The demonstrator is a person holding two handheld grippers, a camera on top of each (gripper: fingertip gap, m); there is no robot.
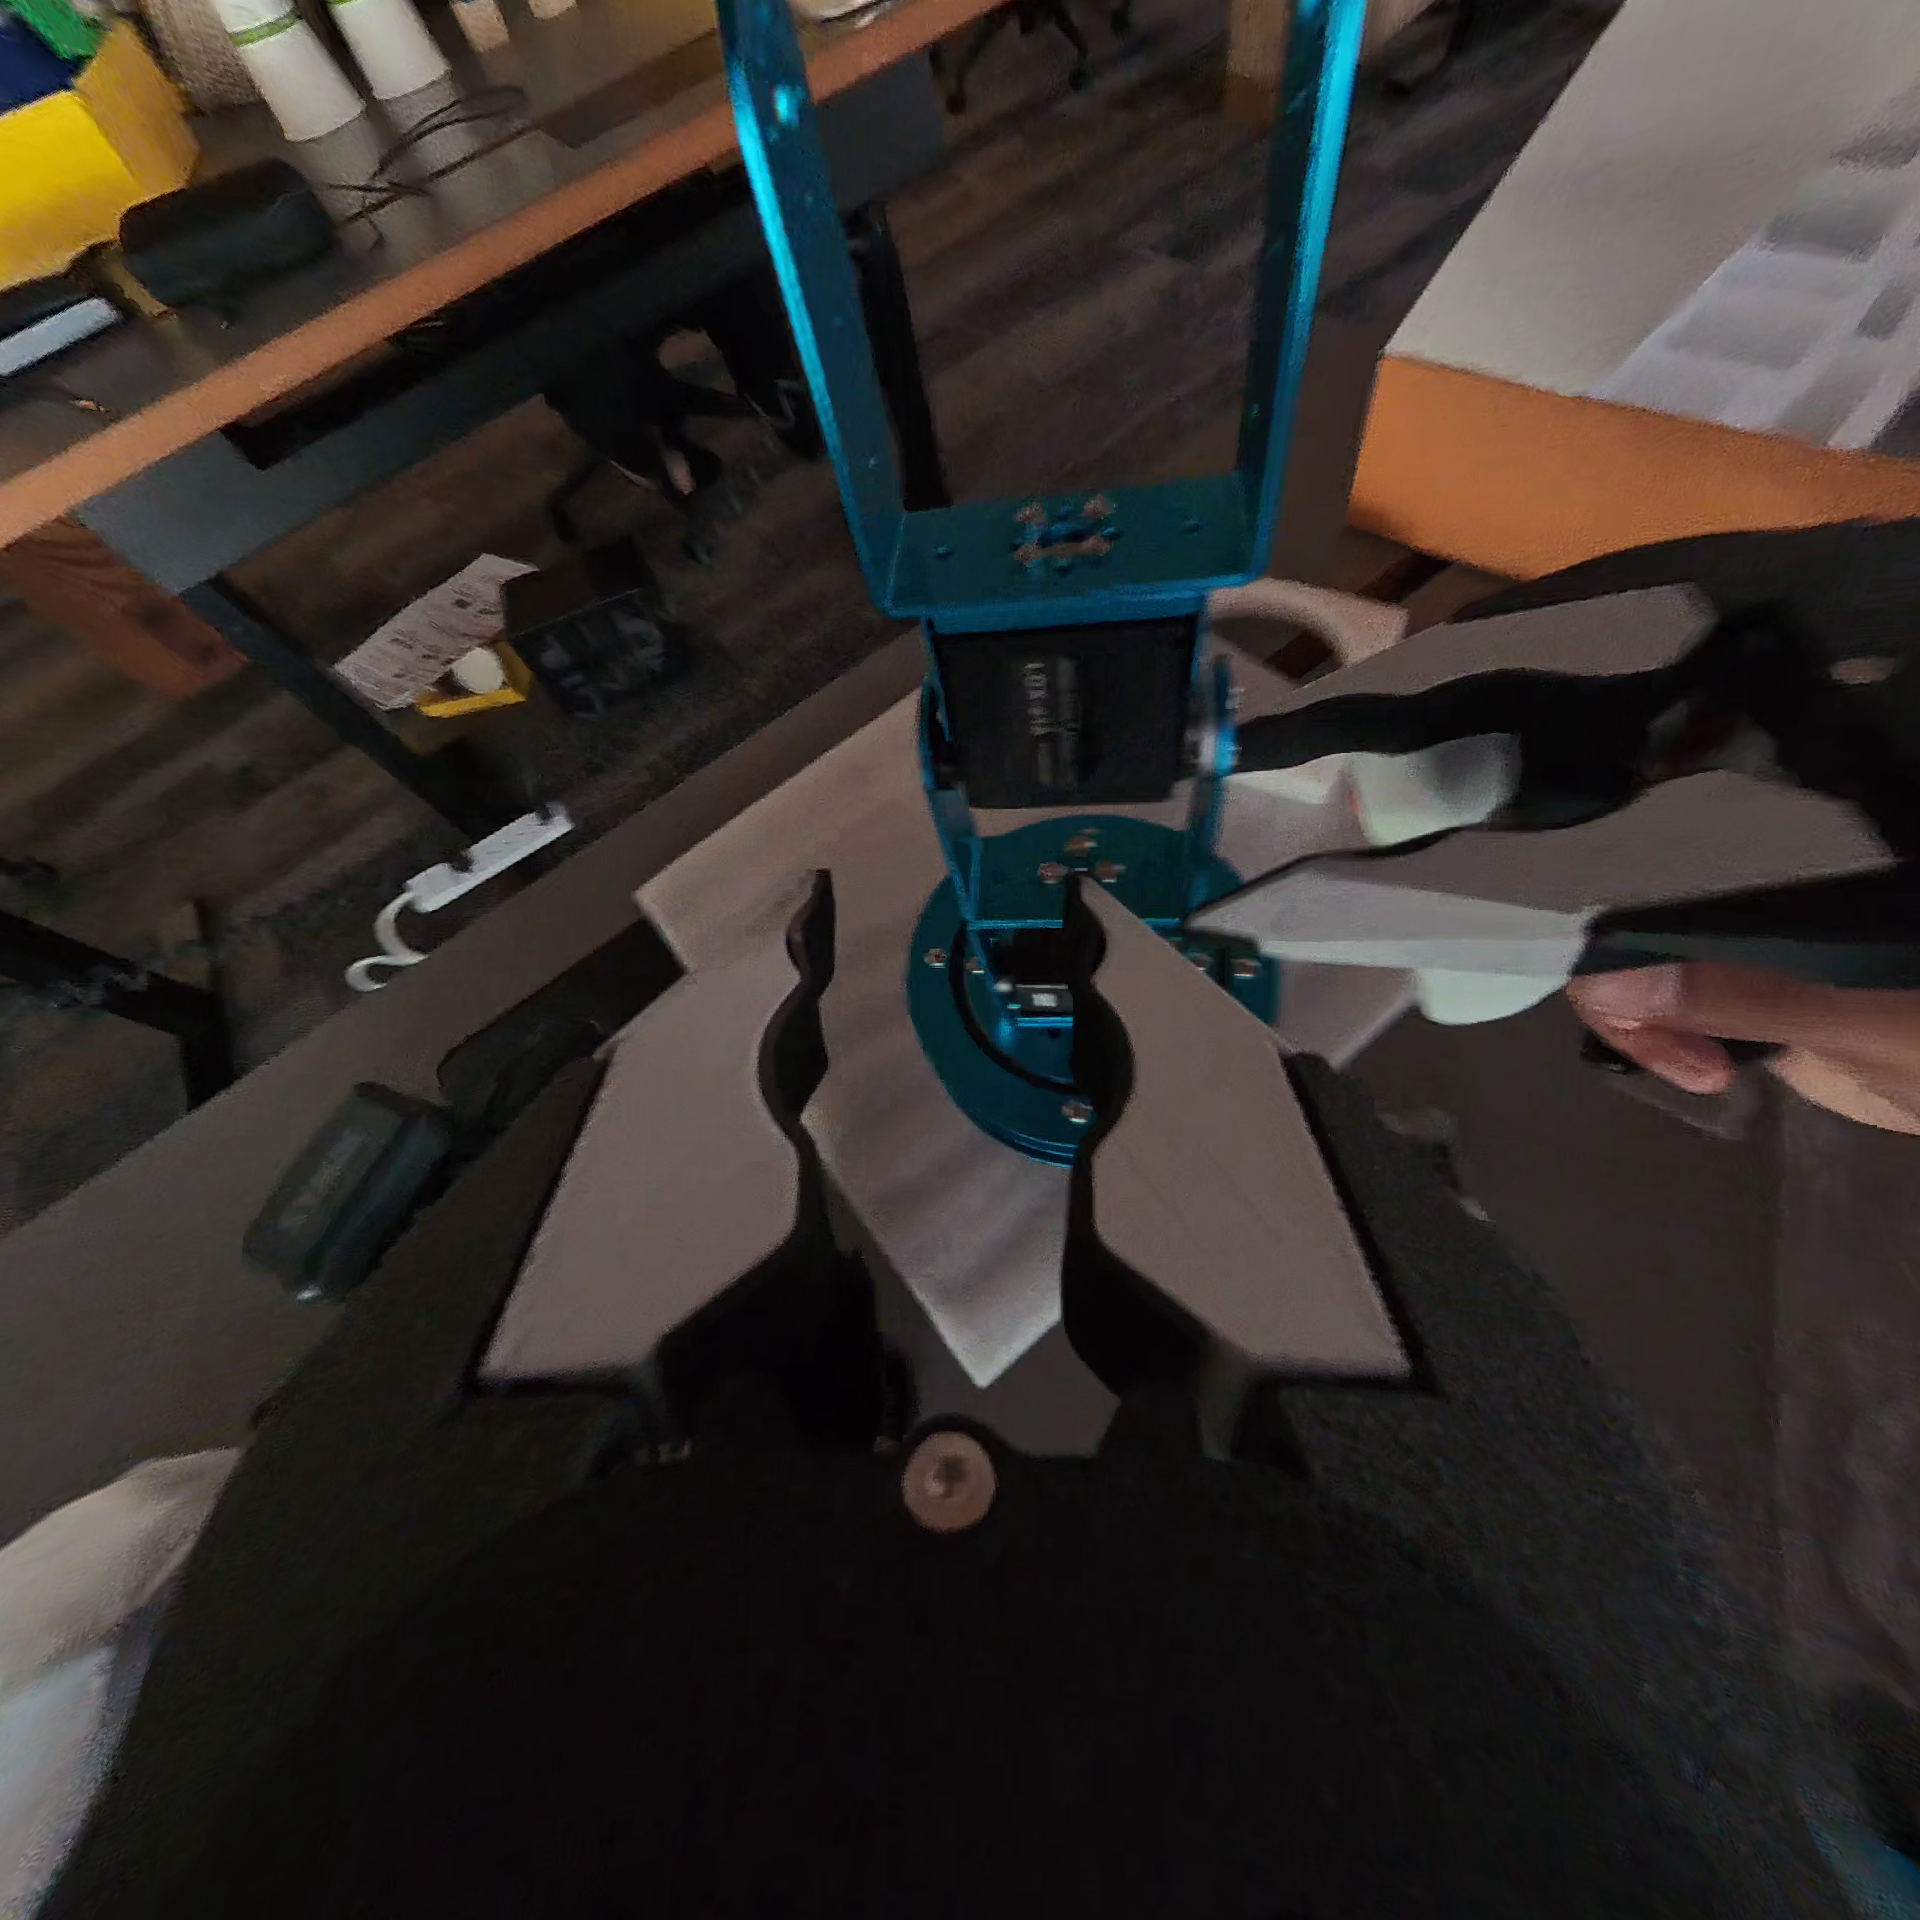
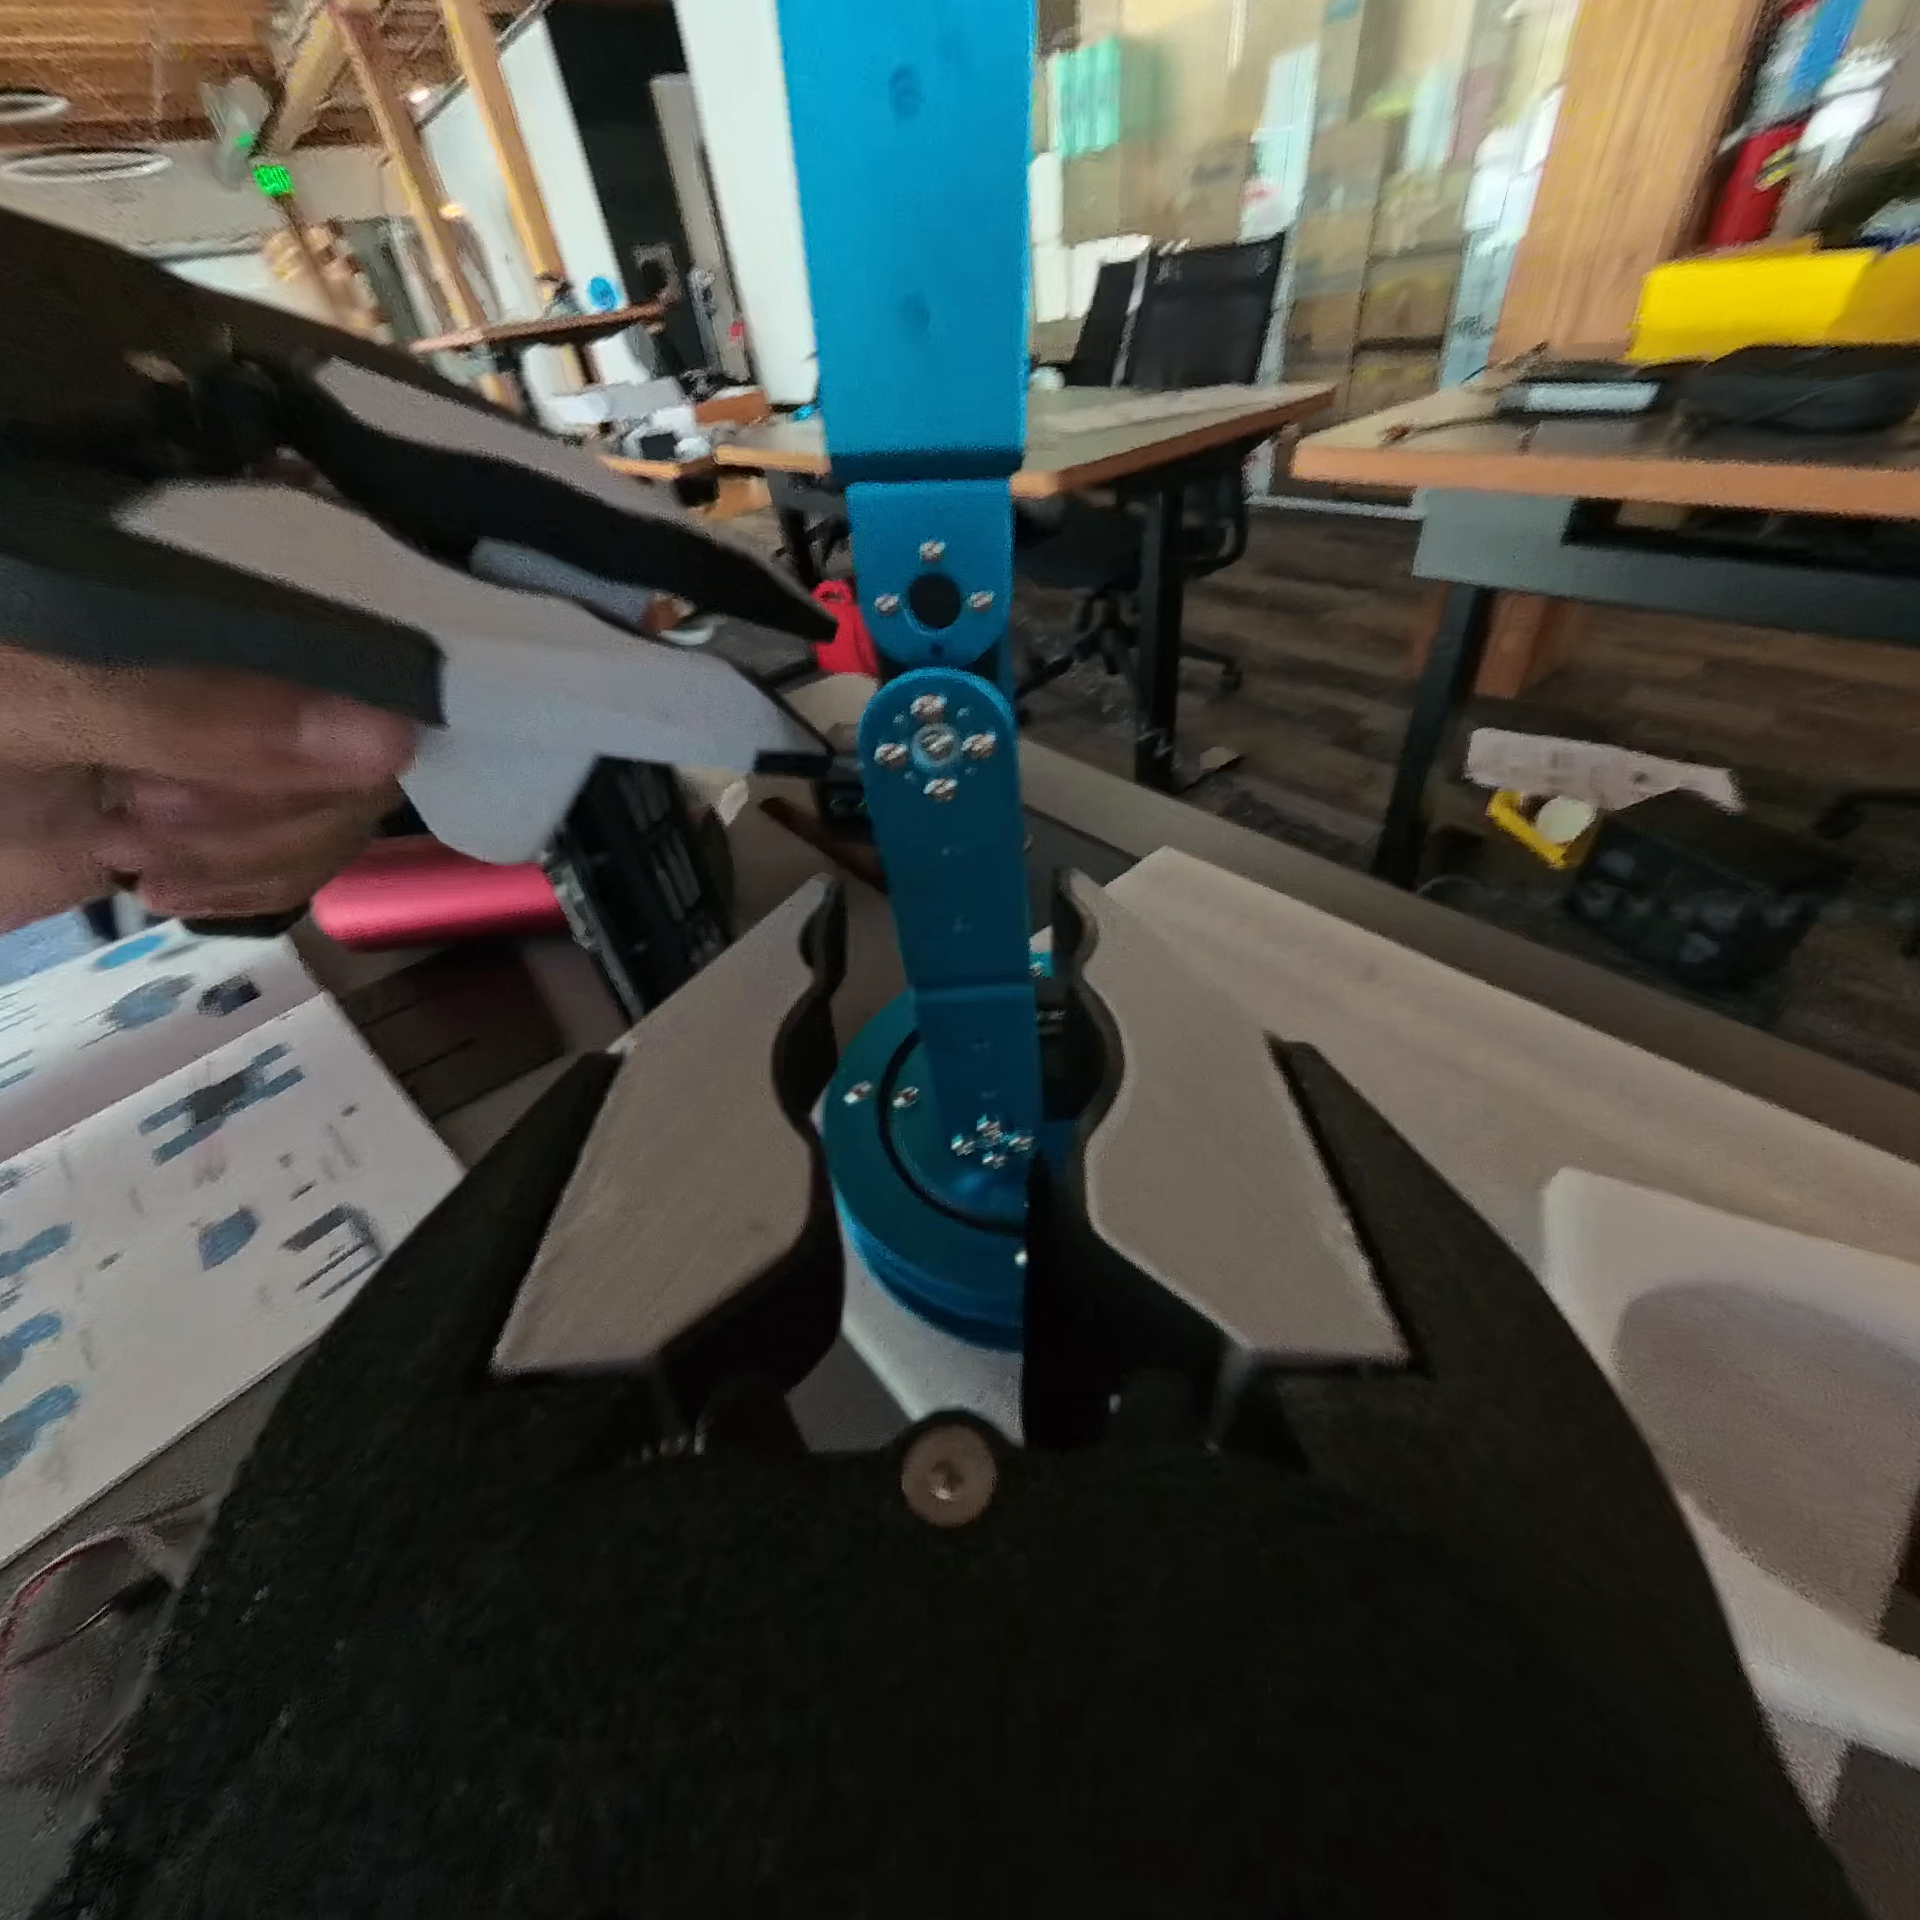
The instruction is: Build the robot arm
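Blue anodised metal arm assembly [image 1: 1049,582], standing upright on a round blue base [image 2: 914,1226], studded with small silver screws; a tall U-shaped bracket [image 1: 810,312] on top, a black boxy servo [image 1: 1060,717] clamped beneath it. Resting on a pale metal plate [image 1: 935,1205] atop a grey table [image 1: 125,1330].

Printed sheets [image 2: 177,1195] with blue diagrams lying at the table's near-left side in the right wrist view, a red cylinder [image 2: 436,899] beyond them. Around: wood-edged desks [image 2: 1621,468], black chairs, dark plank floor, a white power strip [image 1: 488,857], a yellow box [image 2: 1766,301].

Left gripper [image 1: 951,883] with grey, wavy-edged fingers spread apart, tips straddling the base without clamping it. Right gripper [image 2: 951,894] likewise parted, fingers flanking the lower blue link [image 2: 945,852]; contact unclear through the blur. Each held in a bare hand [image 1: 1745,1039].
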